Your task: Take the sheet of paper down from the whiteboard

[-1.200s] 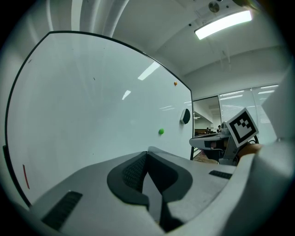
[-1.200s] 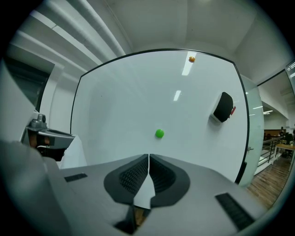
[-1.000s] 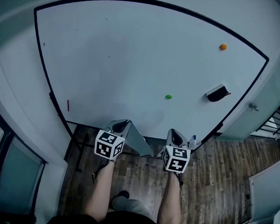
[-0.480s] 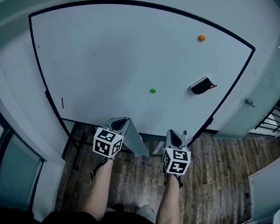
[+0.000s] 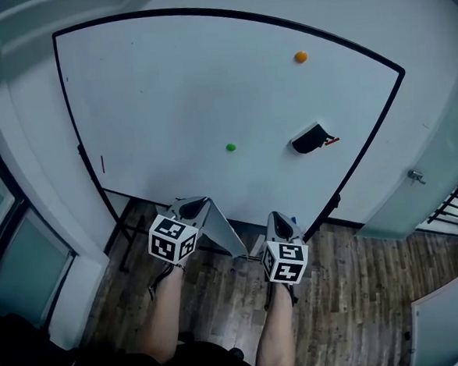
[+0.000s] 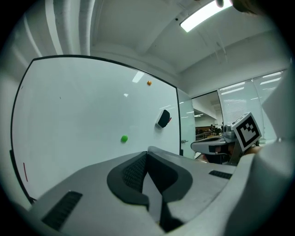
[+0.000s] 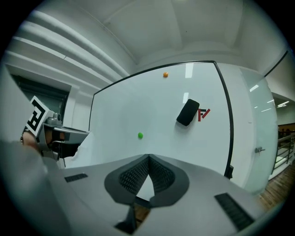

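The whiteboard [image 5: 168,89] fills the far part of the head view. My left gripper [image 5: 193,208] is shut on the white sheet of paper [image 5: 223,232], which hangs from its jaws in front of the board's lower edge, clear of the board. In the left gripper view a strip of the paper [image 6: 152,196] shows between the closed pads. From the right gripper view, the paper [image 7: 76,159] droops under the left gripper [image 7: 69,136]. My right gripper [image 5: 280,223] is shut on nothing, level with the left one and to its right.
On the board sit a green magnet [image 5: 231,148], an orange magnet [image 5: 301,57], a black eraser [image 5: 308,139] and a short red mark [image 5: 102,164]. Wooden floor [image 5: 354,287] lies below. Glass panels stand at the left, a door handle [image 5: 415,176] at the right.
Both grippers have drawn back from the whiteboard, the left one carrying the paper. The board's lower edge now lies farther beyond the jaws, and the magnets and eraser have shifted left in view.
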A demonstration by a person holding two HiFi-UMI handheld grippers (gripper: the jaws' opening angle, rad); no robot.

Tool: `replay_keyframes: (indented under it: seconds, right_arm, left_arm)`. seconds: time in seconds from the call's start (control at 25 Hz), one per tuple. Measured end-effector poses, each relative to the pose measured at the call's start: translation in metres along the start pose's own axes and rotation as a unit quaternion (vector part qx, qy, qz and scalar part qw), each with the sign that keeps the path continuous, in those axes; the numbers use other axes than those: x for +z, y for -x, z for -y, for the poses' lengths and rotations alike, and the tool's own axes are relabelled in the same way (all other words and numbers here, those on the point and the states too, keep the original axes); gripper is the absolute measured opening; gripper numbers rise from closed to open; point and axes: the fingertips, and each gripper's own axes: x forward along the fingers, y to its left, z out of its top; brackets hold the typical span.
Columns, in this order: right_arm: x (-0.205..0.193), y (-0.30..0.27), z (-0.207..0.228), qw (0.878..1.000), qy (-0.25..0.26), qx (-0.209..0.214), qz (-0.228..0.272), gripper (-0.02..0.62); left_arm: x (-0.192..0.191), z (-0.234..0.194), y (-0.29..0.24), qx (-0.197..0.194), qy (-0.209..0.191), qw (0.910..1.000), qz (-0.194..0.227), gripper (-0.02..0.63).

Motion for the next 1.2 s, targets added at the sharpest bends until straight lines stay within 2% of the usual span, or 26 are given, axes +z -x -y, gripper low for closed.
replay_keyframes:
  seconds: [0.16, 0.56, 1.2]
  right_arm:
    - [0.002, 0.008, 0.008, 0.999, 0.001, 0.033, 0.003, 0.023]
    - [0.006, 0.021, 0.028, 0.997, -0.010, 0.071, 0.007, 0.023]
    - [0.020, 0.020, 0.031, 0.997, -0.020, 0.069, 0.029, 0.023]
  left_arm:
    - [0.004, 0.023, -0.002, 0.013, -0.003, 0.9999, 0.002, 0.020]
    - [0.008, 0.051, -0.006, 0.032, -0.008, 0.9994, -0.004, 0.020]
    - [0.021, 0.039, -0.002, 0.036, -0.026, 0.9990, 0.003, 0.020]
